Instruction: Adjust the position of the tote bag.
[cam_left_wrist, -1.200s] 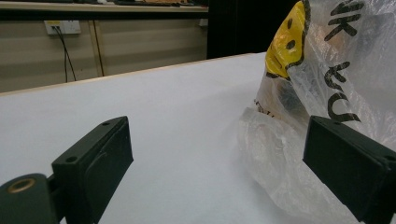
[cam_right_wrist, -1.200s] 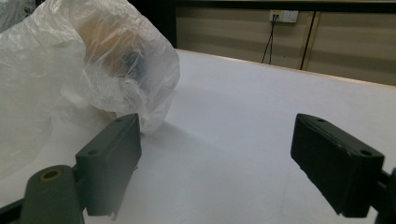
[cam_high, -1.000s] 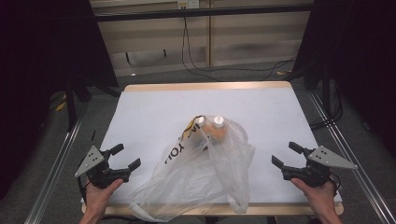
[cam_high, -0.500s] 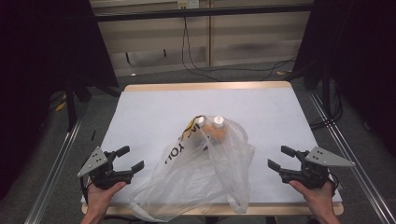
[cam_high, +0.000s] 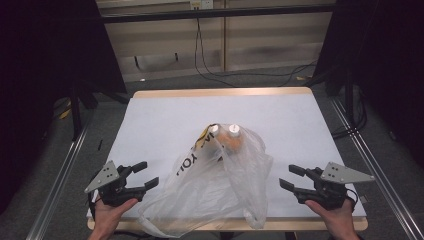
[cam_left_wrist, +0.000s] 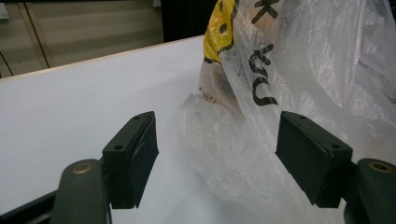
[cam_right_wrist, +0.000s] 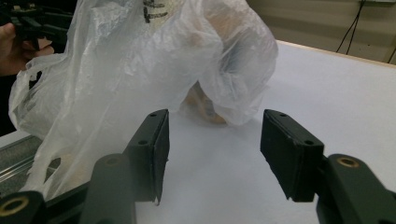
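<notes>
the clear plastic bag (cam_high: 215, 190) lay crumpled in the middle of the white bench (cam_high: 165, 120), toward the near edge, with two capped bottles (cam_high: 225, 134) inside at its far end. the left gripper (cam_high: 141, 175) waited at the left of the bag and the right gripper (cam_high: 292, 176) at the right, both apart from it. the fingers of both had just been closing but were spread, with nothing pinched (in the left gripper view a fold of film stood beyond the gap, not touched). to do this step well, i think each gripper should go low to a loose edge of the film, take only one layer, and close fully before lifting, so the bottles do not roll.
</notes>
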